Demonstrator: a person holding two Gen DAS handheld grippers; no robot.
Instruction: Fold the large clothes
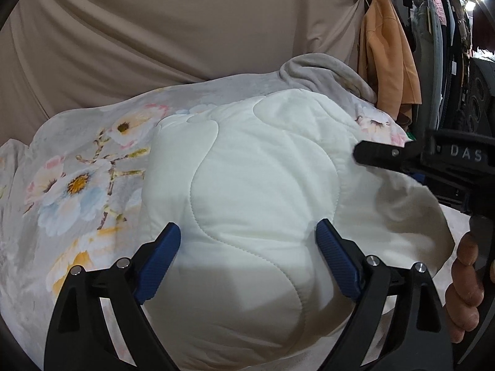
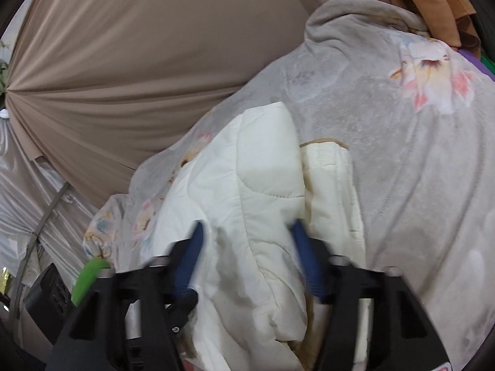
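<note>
Bulky quilt between spread tongs

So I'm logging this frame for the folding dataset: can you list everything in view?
white quilted comforter: one, cream-white, bunched in the middle, on the floral blanket
floral blanket: one, grey with pastel flowers, spread under the comforter
beige drape: one, tan, hanging behind
orange garment: one, orange, hanging at the far right
hanging clothes: several, dark, on a rack at upper right
silvery sheet: one, shiny grey-white, at left in the right wrist view
green piece: one, green, lower left beside the right gripper, unclear what
hand: one, gripping the right gripper's handle
left gripper: black with blue pads, open over the comforter
right gripper: black with blue pads, blurred, comforter fold between its fingers
</note>
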